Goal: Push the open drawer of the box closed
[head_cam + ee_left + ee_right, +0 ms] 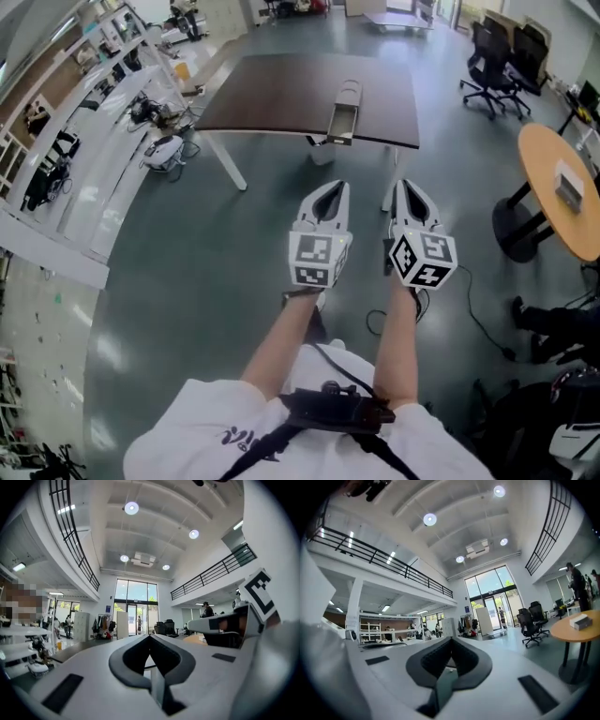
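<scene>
A pale box [349,94] stands near the front edge of a dark brown table [272,94], its drawer [342,122] pulled out toward me. Both grippers hang in the air over the grey floor, well short of the table and touching nothing. My left gripper [337,186] [150,637] points at the table with its jaws together and nothing between them. My right gripper [403,186] [451,641] is held beside it, close on the right, jaws also together and holding nothing. In the left gripper view, the right gripper's marker cube [258,595] shows at the right edge.
A round wooden table [548,155] with a small white box [569,185] stands at the right. Black office chairs [502,61] are at the back right. White shelving [84,141] runs along the left. A cable [483,323] lies on the floor, and a seated person's legs [553,323] are at the right.
</scene>
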